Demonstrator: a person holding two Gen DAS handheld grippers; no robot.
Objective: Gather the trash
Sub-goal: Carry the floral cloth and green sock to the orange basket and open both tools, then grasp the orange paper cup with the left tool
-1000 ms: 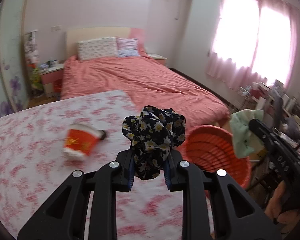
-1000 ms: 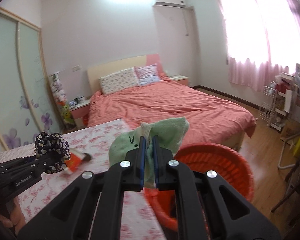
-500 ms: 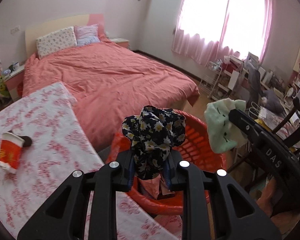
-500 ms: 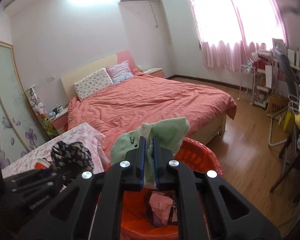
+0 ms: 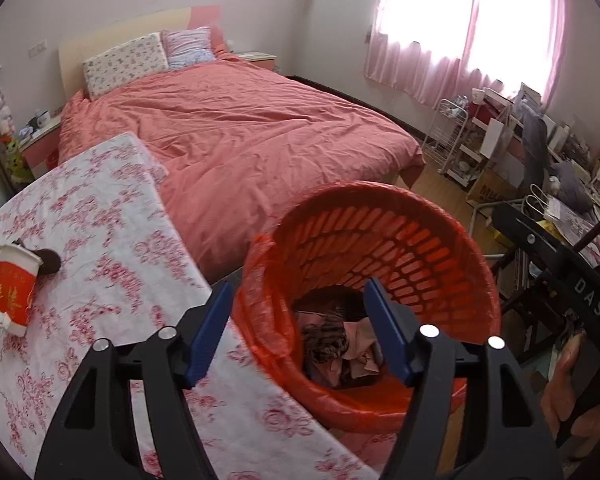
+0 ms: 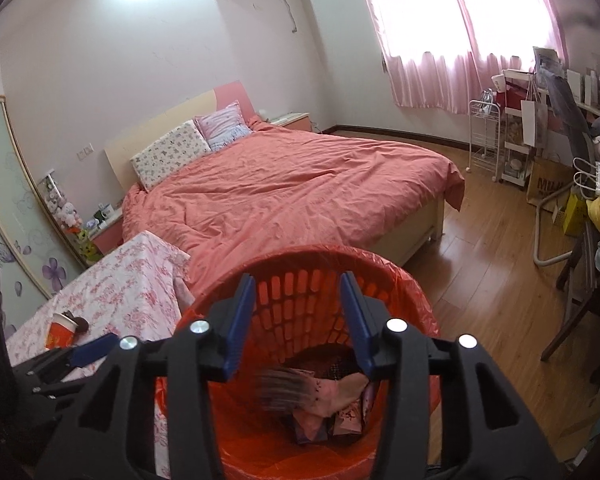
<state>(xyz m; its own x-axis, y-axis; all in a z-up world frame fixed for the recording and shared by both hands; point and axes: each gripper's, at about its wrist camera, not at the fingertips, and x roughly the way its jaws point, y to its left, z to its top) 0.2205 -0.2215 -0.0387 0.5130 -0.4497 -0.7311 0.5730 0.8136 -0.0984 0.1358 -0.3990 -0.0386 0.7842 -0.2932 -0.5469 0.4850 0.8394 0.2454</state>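
Both cloth wads that were pinched half a second ago are gone from the grippers. The left gripper (image 5: 296, 328) and right gripper (image 6: 298, 320) now hang spread wide and empty over the red basket (image 5: 452, 248). Crumpled stuff sits at its bottom (image 6: 332, 396), though it's blurry so probably those wads. Still left: the red paper cup (image 5: 12, 290) lying on the floral table (image 5: 112, 240).

Basket (image 5: 400, 240) mouth open, unobstructed from above; crumpled trash (image 5: 340, 344) only at bottom. Counter (image 5: 100, 240) edge just left of basket; fallen cup (image 5: 14, 288) well left. Bed (image 5: 240, 128) behind. Cluttered chair (image 6: 588, 280), open floor (image 6: 492, 280) right.
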